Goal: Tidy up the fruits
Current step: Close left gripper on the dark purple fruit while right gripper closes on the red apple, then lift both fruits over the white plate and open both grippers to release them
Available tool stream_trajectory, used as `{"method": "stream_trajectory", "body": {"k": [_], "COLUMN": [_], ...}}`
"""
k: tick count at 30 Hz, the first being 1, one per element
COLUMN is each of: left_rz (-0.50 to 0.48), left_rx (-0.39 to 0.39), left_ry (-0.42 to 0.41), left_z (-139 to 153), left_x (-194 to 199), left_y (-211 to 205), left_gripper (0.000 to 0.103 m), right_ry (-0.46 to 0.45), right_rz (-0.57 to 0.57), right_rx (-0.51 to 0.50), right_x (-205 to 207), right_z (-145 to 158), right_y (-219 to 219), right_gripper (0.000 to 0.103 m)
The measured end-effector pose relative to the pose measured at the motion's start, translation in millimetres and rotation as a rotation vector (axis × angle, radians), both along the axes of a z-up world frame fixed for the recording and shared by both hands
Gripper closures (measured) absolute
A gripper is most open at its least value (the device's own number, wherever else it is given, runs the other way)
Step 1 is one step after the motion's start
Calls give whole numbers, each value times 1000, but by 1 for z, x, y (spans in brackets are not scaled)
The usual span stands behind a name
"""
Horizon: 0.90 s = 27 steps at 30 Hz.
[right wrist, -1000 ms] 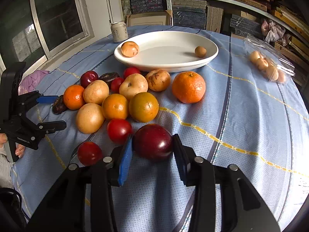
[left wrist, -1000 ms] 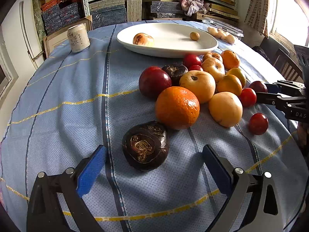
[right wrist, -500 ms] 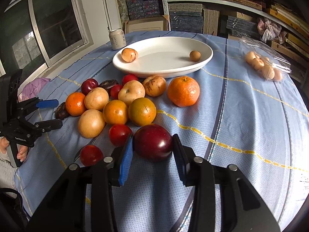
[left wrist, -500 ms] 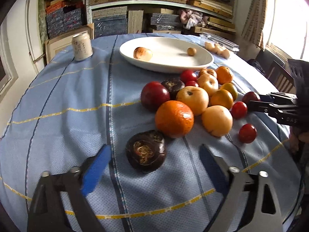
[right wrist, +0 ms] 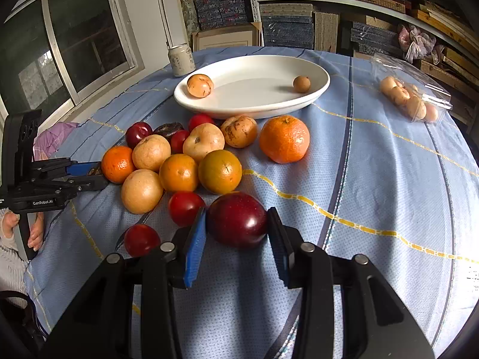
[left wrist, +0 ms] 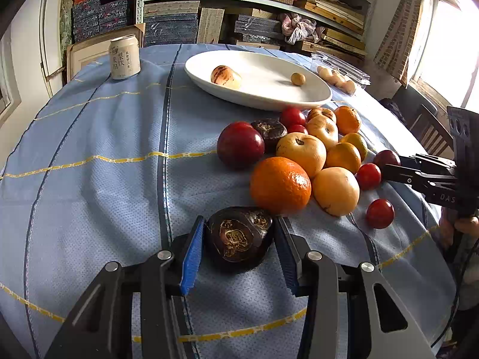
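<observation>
My left gripper (left wrist: 239,236) is shut on a dark brown, wrinkled fruit (left wrist: 239,239) on the blue tablecloth. My right gripper (right wrist: 236,227) is shut on a dark red plum (right wrist: 236,220) and also shows in the left wrist view (left wrist: 389,169). A pile of oranges (right wrist: 283,139), pale apples (right wrist: 203,142) and small red fruits (right wrist: 185,208) lies between the grippers and the white oval plate (right wrist: 269,107). The plate holds a pale round fruit (right wrist: 200,85) and a small brown one (right wrist: 301,84).
A white can (left wrist: 124,56) stands at the table's far left. A clear plastic box of small pale fruits (right wrist: 410,100) lies at the far right. Shelves of stacked boxes stand behind the table. A chair (left wrist: 431,131) is by the right edge.
My left gripper has closed in from wide open onto the dark brown fruit. My right gripper still holds the plum, little moved.
</observation>
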<state>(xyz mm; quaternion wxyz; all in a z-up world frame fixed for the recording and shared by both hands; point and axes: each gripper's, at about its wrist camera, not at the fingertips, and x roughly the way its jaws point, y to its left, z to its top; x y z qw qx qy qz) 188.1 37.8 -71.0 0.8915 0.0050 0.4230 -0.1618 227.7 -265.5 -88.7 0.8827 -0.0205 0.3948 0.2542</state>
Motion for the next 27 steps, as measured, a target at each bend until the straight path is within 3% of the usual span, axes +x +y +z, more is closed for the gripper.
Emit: {"method": "stream_trajectory", "body": {"k": [5, 9, 13, 21, 27], "left_rz": [0, 39, 64, 57, 43], "left_rx": [-20, -10, -38, -4, -36], "left_ry": [-8, -82, -94, -99, -80], "left_z": [2, 12, 21, 63, 72], "left_x": [-3, -12, -8, 54, 122], "left_y": [3, 7, 14, -7, -48], "left_gripper": [57, 57, 57, 57, 57], "right_ry": [-9, -27, -49, -91, -114], "right_rz": [-4, -14, -42, -75, -93], "right_rx": [9, 19, 62, 86, 104], "right_x": [-2, -6, -7, 15, 78], "right_z": [1, 5, 12, 49, 74], "right_y": [-1, -5, -17, -21, 8], "right_gripper": [63, 63, 63, 64, 64]}}
